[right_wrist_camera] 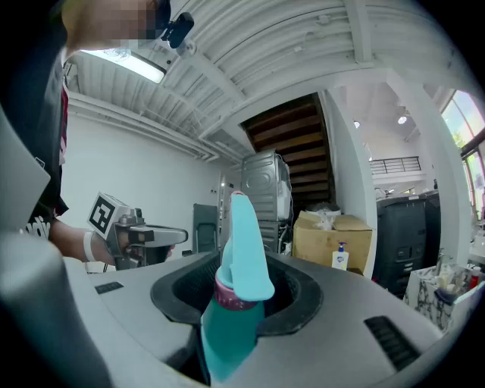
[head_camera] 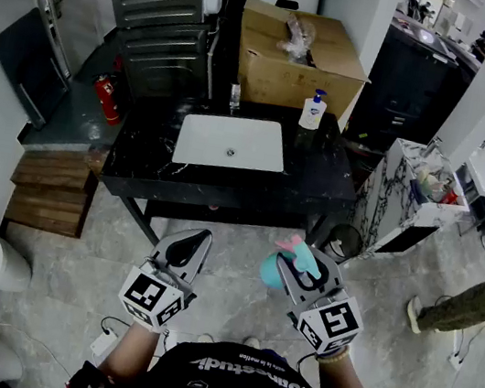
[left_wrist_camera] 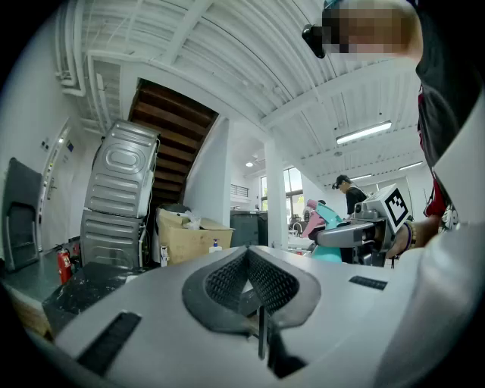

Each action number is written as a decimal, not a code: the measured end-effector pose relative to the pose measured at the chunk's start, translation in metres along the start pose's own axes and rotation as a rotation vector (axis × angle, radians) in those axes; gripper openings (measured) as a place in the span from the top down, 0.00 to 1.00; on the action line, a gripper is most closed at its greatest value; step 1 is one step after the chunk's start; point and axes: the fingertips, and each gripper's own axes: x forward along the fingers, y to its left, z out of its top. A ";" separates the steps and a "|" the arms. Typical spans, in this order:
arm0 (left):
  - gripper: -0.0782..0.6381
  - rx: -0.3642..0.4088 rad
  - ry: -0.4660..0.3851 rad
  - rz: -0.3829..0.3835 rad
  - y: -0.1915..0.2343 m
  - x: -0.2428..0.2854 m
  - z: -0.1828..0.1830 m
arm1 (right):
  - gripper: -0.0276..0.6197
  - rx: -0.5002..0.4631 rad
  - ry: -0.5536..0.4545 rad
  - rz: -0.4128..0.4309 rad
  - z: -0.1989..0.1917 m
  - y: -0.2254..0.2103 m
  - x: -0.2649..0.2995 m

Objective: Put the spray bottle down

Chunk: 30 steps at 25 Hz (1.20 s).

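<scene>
**Spray bottle held in the air, short of the counter**

The teal plastic spray bottle with a pink collar and pale blue trigger head point(right_wrist_camera: 233, 303) stands upright, pinched at the body just under the collar by the right gripper point(right_wrist_camera: 239, 284). It hangs over the floor, on the person's side of the black stone counter with the white rectangular basin point(head_camera: 137, 161), well apart from its near edge.

Judged risks: letting go here would drop the bottle to the tiled floor. If it is set on the basin's slope or the counter's very edge, it may tip, since the trigger head looks top-heavy. A reach to the counter's far edge could knock the white pump bottle with a blue label point(head_camera: 313, 110) standing there.

The left gripper point(head_camera: 192, 243), beside the right and also short of the counter, has its jaws pressed together on nothing.

Count: one spray bottle, two grippers, one counter, one pump bottle, one brown cardboard box point(head_camera: 284, 61) behind the counter.
</scene>
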 end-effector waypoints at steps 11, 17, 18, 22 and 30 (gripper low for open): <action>0.87 -0.004 -0.001 0.010 0.003 0.001 0.000 | 0.69 -0.003 0.002 0.009 0.000 -0.001 0.004; 0.87 -0.009 -0.008 0.011 0.005 -0.001 -0.001 | 0.69 0.058 -0.053 -0.001 0.008 -0.004 0.003; 0.87 -0.009 -0.008 0.012 0.006 -0.001 -0.001 | 0.69 0.056 -0.050 -0.001 0.007 -0.004 0.004; 0.87 -0.014 -0.011 0.015 0.009 -0.003 -0.001 | 0.69 0.052 -0.029 -0.003 0.001 -0.001 0.007; 0.87 -0.025 -0.013 0.013 0.027 -0.017 -0.003 | 0.69 0.058 -0.017 0.002 0.002 0.018 0.023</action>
